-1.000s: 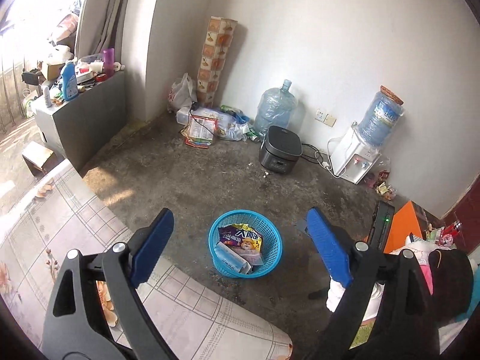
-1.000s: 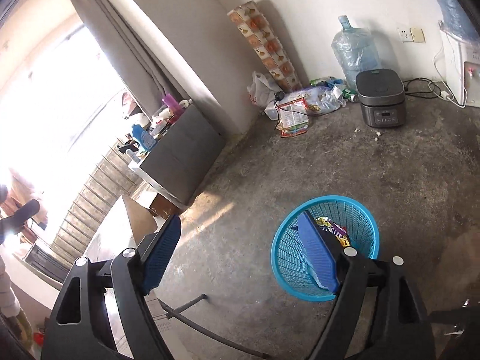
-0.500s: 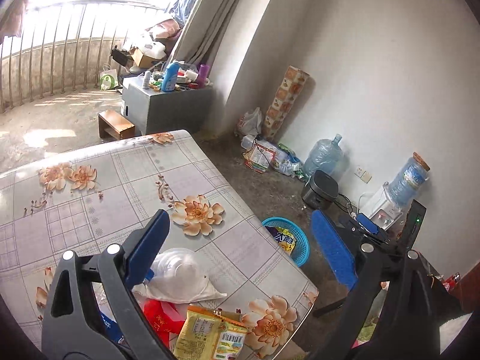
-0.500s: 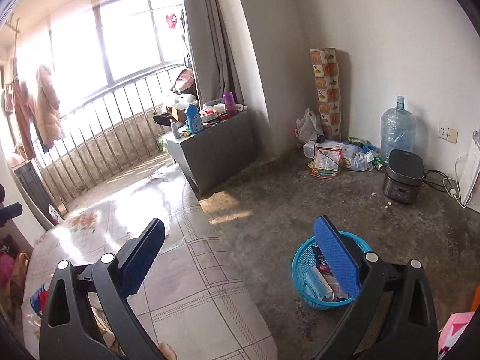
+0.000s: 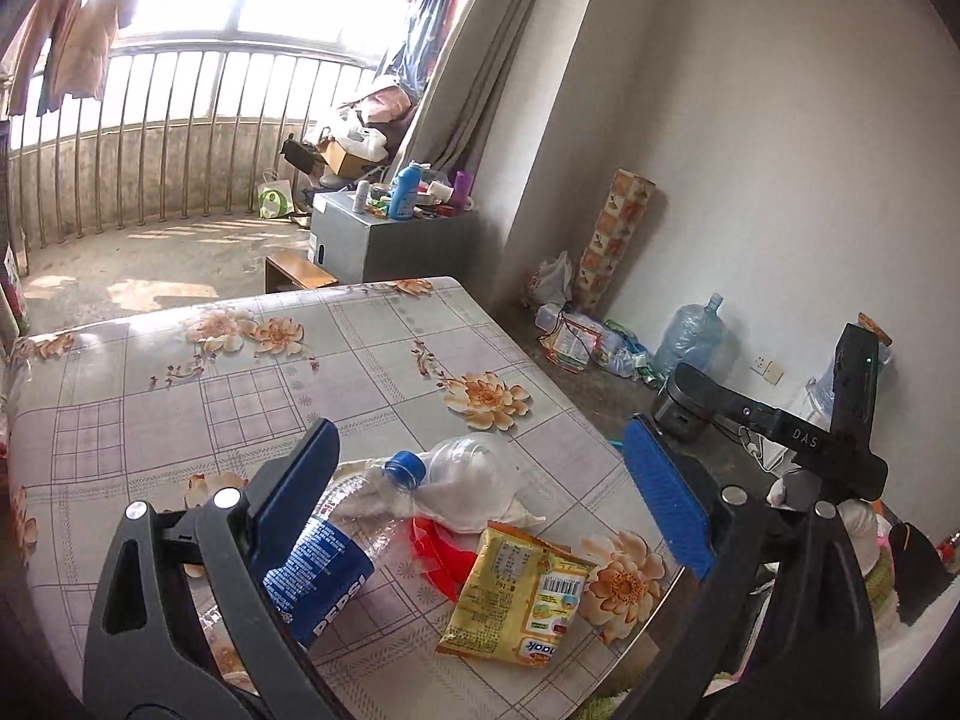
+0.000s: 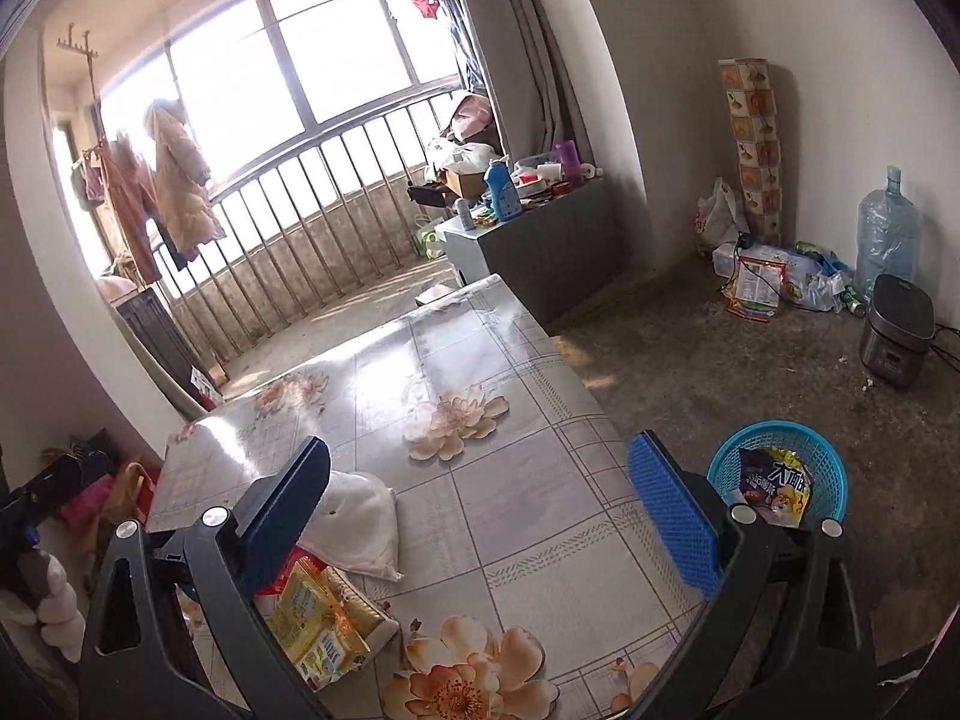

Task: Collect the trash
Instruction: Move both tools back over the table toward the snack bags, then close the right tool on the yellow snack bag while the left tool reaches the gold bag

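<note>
- Trash sits in a loose pile at the near corner of the floral table (image 5: 180, 396): a Pepsi bottle (image 5: 336, 546), a yellow snack packet (image 5: 519, 594), a red wrapper (image 5: 435, 552) and a white plastic bag (image 5: 480, 480), all touching or overlapping.
- My left gripper (image 5: 480, 495) hangs above that pile, spread wide with nothing between its blue pads (image 5: 666, 498).
- My right gripper (image 6: 480, 507) is also wide apart and holds nothing; I see the packet and bag by its left finger.
- On the concrete floor beside the table stands the blue basket (image 6: 831, 468), with a snack bag (image 6: 777, 489) inside.
- Against the wall I see a water jug (image 6: 888, 231) and a rice cooker (image 6: 897, 330).
</note>
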The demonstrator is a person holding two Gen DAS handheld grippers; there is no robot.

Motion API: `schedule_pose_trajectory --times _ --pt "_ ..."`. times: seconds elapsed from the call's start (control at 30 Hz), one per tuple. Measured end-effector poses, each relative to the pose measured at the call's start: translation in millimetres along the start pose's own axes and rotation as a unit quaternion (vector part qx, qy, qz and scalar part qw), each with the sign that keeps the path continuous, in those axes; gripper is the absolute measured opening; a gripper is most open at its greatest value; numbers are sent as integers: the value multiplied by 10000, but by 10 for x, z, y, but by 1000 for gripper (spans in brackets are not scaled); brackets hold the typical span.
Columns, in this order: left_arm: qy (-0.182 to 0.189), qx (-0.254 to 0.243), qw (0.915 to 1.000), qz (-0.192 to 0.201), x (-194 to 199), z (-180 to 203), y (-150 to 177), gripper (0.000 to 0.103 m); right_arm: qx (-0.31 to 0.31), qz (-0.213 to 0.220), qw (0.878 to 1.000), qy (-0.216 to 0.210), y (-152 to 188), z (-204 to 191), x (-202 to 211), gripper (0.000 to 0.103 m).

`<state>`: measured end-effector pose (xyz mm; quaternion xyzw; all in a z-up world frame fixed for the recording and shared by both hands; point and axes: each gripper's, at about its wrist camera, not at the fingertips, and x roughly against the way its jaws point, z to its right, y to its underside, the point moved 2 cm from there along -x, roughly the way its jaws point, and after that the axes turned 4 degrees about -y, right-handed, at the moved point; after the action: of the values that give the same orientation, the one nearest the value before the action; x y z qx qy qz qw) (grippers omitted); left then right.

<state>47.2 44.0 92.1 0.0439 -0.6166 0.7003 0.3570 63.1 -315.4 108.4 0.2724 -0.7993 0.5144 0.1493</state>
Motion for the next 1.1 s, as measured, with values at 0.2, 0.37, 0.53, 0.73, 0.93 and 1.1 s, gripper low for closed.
schedule_pose_trajectory --times 0.2,0.37,0.53,0.73,0.93,1.1 --pt "-113 -32 9997 -191 -22 -28 348 80 -579 -787 9931 -653 278 88 -159 97" --pt "91 167 9982 -570 -162 -76 603 64 -1135 -1460 9766 -1100 576 126 -335 87" --pt "319 130 9938 -1057 -357 6 863 48 -1392 -2110 9553 -1531 904 -22 -540 73" --pt "279 126 9871 -1571 -623 32 1069 31 -1413 -2514 9438 -1613 1171 -203 -838 48" --pt "488 203 9841 -1695 -689 58 1098 22 -1264 -2808 9343 -1798 1234 -247 -882 12" --pt "570 128 9809 -1855 -785 113 1111 18 -816 -2702 9449 -1656 1036 -86 -669 11"
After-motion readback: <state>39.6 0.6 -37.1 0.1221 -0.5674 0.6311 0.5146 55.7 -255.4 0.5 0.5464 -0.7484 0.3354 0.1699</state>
